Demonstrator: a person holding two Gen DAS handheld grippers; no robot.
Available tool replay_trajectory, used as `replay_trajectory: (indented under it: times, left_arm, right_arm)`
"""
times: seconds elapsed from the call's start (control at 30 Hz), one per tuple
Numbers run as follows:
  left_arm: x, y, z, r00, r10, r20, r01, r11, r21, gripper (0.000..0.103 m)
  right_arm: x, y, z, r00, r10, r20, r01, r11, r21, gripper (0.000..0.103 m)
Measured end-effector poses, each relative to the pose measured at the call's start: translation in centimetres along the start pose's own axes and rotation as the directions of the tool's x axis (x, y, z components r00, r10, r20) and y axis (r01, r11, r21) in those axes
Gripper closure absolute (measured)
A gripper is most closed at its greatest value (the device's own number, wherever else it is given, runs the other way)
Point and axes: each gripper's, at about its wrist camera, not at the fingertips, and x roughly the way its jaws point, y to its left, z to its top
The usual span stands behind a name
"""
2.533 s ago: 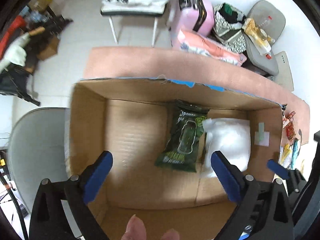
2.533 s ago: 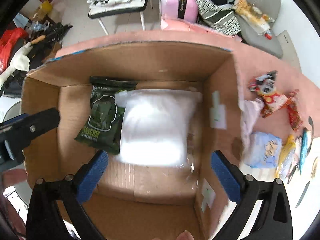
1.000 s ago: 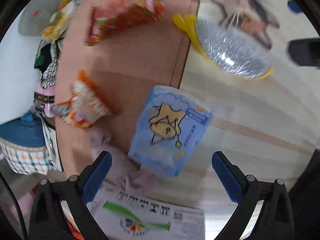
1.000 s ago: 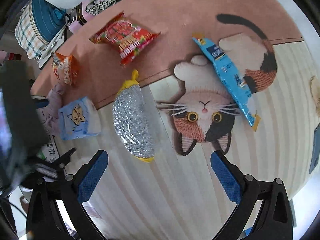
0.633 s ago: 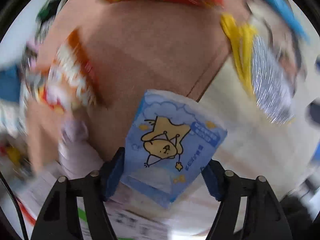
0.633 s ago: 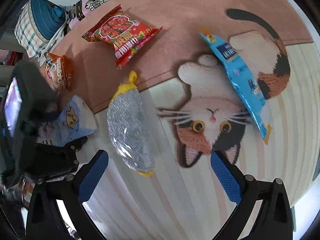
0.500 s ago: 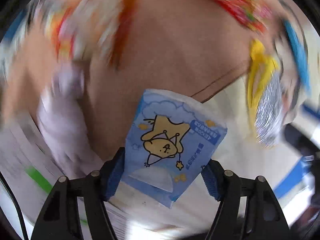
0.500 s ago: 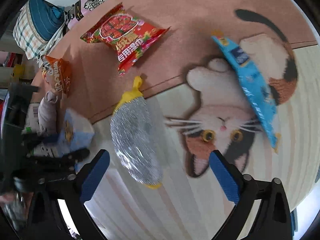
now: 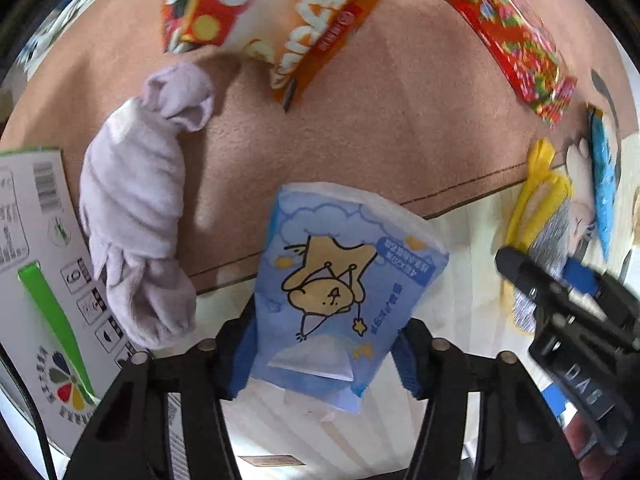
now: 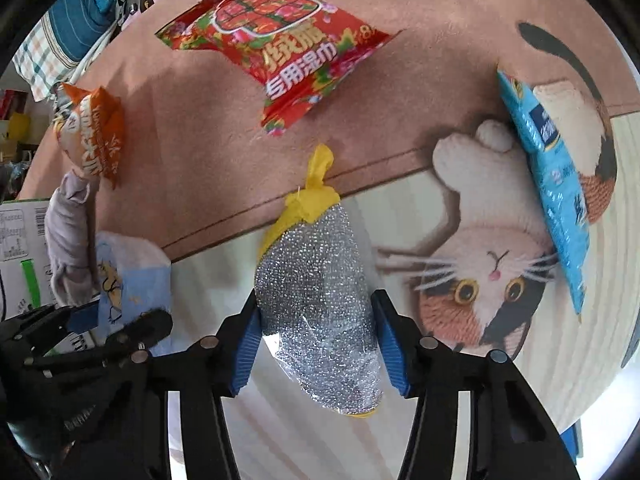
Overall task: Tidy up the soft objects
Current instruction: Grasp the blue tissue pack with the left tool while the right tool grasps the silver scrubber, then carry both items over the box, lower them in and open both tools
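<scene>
The left gripper (image 9: 326, 354) is clamping the blue tissue pack (image 9: 340, 296) at six o'clock (grey cloth roll (image 9: 136, 216) at nine), while the right gripper (image 10: 316, 354) is squeezing the silver scouring pad (image 10: 320, 312) at six o'clock

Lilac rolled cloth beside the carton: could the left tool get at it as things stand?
Probably not right away. The lilac cloth lies uncovered on the mat, with nothing over it, but the left tool is already shut on the blue tissue pack, which it would have to put down first.
</scene>
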Motion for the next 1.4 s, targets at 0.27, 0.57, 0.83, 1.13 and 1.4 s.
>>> replay_trajectory:
  times: [0.27,0.57,0.83,1.13,1.4]
  left_arm:
    - [-4.3,2.2,-2.6,0.994,-0.072,0.080,0.078,0.994,-0.074,0.054]
    - [-15.3,7.3,-11.4,0.934,-0.175,0.312,0.212,0.973,-0.088,0.054]
    - [-21.1,20.4,-20.9,0.888,-0.113,0.445,0.231,0.947,-0.222,0.054]
    - [-14.3,33.0,-18.3,0.942,-0.021,0.334,0.158,0.908,-0.389,0.054]
    - [-8.9,38.4,-13.3,0.970,-0.043,0.237,0.140,0.902,-0.408,0.054]
  right_arm:
    - [-3.9,0.5,-2.7,0.996,0.030,0.079,-0.031,1.000,0.000,0.051]
    - [-13.7,6.9,-7.5,0.968,0.156,0.198,-0.130,0.982,-0.139,0.051]
    - [-17.4,19.5,-14.7,0.937,0.300,0.177,-0.236,0.921,-0.309,0.051]
    - [-8.9,32.9,-16.6,0.970,0.241,0.033,-0.215,0.913,-0.347,0.051]
    - [-2.3,35.2,-15.5,0.988,0.157,-0.009,-0.152,0.943,-0.295,0.051]
